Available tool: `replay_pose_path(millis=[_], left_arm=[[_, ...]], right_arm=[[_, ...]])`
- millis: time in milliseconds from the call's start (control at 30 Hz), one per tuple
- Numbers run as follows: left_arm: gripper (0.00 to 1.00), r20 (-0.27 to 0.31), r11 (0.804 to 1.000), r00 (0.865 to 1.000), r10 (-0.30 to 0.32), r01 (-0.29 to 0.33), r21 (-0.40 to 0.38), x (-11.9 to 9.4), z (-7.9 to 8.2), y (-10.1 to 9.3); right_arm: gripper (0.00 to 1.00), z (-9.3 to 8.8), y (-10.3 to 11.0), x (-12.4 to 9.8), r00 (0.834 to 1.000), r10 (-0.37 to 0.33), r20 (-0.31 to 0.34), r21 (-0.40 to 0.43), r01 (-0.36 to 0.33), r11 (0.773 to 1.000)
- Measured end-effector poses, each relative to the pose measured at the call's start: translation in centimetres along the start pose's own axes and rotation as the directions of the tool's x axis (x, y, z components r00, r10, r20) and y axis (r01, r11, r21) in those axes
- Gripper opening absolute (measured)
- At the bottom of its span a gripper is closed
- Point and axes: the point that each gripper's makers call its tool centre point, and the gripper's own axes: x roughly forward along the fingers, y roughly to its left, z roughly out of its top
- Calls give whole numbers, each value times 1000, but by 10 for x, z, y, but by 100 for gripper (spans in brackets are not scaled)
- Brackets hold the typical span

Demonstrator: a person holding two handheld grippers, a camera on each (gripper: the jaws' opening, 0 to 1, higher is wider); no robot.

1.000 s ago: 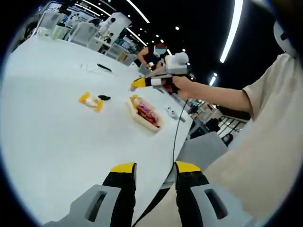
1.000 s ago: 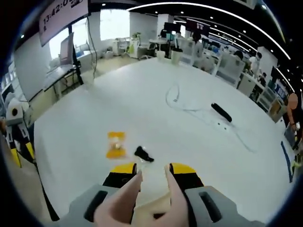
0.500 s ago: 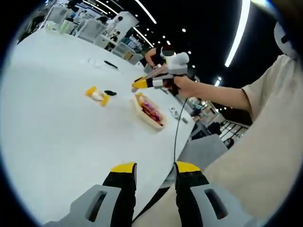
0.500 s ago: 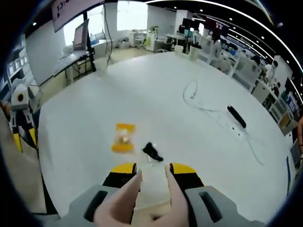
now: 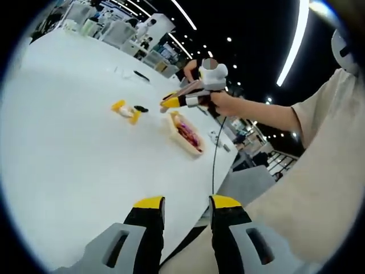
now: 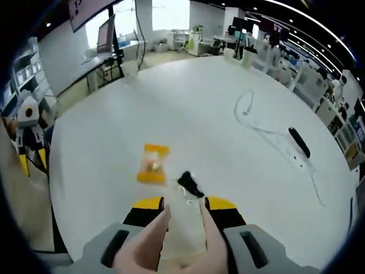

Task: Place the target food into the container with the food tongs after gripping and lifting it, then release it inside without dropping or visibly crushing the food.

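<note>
In the left gripper view, your left hand-held gripper (image 5: 181, 212) hangs open and empty over the tabletop (image 5: 68, 160) edge; the container (image 5: 186, 132) sits well apart. In the right gripper view, your right hand-held gripper (image 6: 181, 210) clamps the pink tongs (image 6: 181, 234), aimed low toward the yellow-wrapped food (image 6: 154, 163). Squeezing hard could crush it; the black object (image 6: 190, 184) just beside could snag.

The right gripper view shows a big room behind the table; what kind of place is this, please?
Probably an open-plan office or lab: desks with a monitor along the wall, long strip ceiling lights, and a large white table with a cable lying across it.
</note>
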Motion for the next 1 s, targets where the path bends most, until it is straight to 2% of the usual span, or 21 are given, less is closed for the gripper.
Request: replay_pose_path(millis=[133, 633, 800, 1000], left_arm=[[30, 11, 1000, 1000, 7, -7, -14, 0, 2, 2], [30, 22, 999, 1000, 18, -17, -51, -2, -3, 5], [30, 24, 998, 1000, 19, -18, -60, -1, -3, 6], [30, 35, 998, 999, 19, -17, -69, -1, 2, 8]], right_arm=[[28, 2, -2, 6, 1000, 5, 3, -1, -5, 1000], [29, 3, -4, 26, 999, 27, -35, -87, -30, 996], [28, 4, -6, 31, 999, 32, -43, -87, -36, 996], [28, 6, -2, 40, 997, 41, -70, -142, -50, 989]])
